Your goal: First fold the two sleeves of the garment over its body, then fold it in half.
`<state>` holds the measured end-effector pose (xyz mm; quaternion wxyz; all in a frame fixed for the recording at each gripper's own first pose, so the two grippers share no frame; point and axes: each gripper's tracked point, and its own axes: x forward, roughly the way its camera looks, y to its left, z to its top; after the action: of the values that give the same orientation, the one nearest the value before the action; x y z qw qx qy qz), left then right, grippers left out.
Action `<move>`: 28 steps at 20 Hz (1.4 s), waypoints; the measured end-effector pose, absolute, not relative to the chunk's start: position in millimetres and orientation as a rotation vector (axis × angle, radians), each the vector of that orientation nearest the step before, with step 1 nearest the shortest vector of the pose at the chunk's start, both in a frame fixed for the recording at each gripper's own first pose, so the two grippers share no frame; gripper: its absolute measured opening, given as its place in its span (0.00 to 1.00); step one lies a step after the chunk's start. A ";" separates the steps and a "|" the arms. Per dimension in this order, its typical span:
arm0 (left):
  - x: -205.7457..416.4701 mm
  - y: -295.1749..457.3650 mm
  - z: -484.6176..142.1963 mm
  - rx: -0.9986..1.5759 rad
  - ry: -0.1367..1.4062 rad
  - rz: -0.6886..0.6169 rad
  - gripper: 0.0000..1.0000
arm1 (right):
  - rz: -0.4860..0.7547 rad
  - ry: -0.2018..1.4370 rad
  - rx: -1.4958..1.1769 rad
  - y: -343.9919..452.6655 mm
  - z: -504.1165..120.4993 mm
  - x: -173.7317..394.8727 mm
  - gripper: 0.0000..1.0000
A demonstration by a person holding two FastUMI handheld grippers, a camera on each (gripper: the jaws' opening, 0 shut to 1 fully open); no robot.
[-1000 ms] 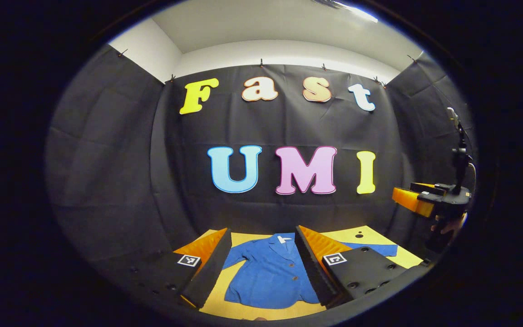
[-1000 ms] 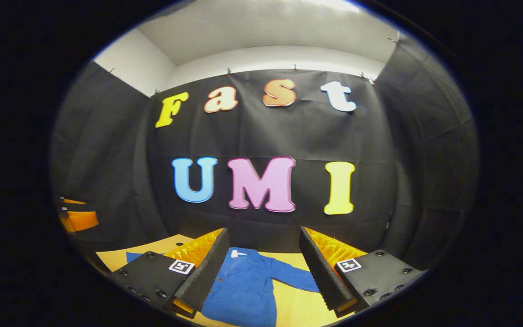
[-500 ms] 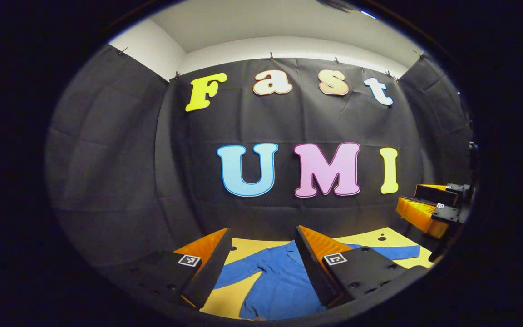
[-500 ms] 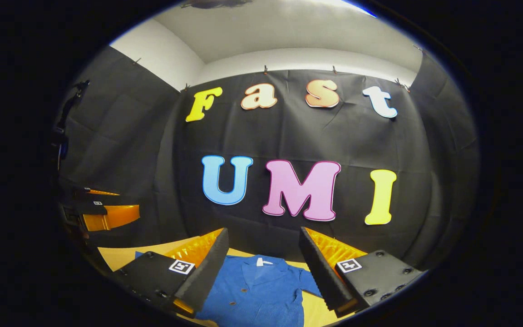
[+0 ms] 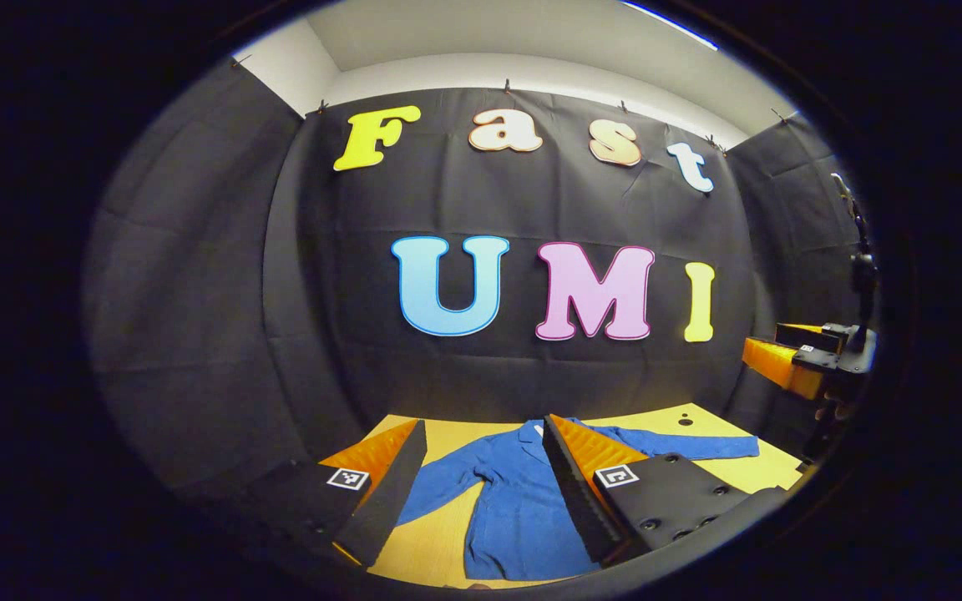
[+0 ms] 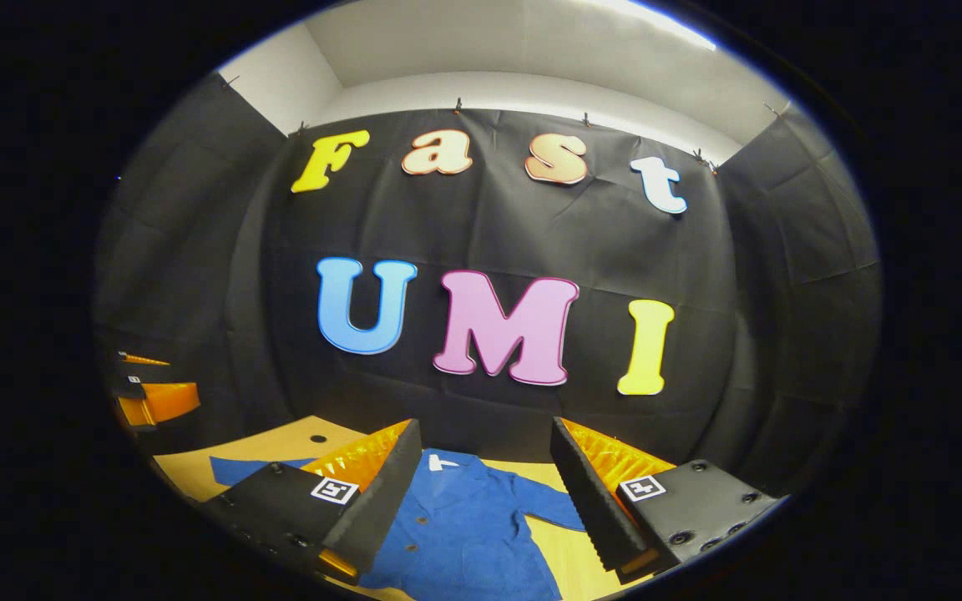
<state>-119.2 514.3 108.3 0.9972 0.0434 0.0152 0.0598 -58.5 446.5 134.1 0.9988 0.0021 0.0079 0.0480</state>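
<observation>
A blue button-front jacket [image 5: 523, 509] lies flat on the yellow table [image 5: 439, 547], collar toward the far wall. Its sleeves are spread outward: one sleeve [image 5: 686, 448] reaches right, the other [image 5: 439, 488] angles left. My left gripper [image 5: 485, 430] hovers open above the jacket's body, touching nothing. In the right gripper view the jacket [image 6: 464, 534] sits below my right gripper [image 6: 485, 427], which is also open and holds nothing. A sleeve [image 6: 239, 469] stretches left there and another sleeve [image 6: 552, 505] points right. The right gripper [image 5: 761, 355] hangs in the air at the right edge of the left gripper view.
A hand [image 5: 833, 409] holds the right gripper's handle. The left gripper [image 6: 165, 381] floats at the left of the right gripper view. A small dark hole [image 5: 686, 421] marks the tabletop near the sleeve. Black cloth walls close in the table on three sides.
Both views have swung sideways and back while the jacket stays flat in place. Both grippers remain open, off the cloth.
</observation>
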 end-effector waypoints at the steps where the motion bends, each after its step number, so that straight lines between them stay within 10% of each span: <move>1: -116.7 515.2 106.0 0.084 0.036 0.109 0.81 | 0.071 0.034 0.009 441.2 129.9 -57.9 0.98; 28: 66.6 346.2 25.6 0.108 0.309 -0.093 0.81 | -0.575 1.012 0.480 150.3 -316.1 69.0 0.99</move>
<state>66.6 346.2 25.6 0.9856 0.0537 0.1536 -0.0463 69.0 150.3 -316.1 0.8083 0.2244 0.4734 -0.2687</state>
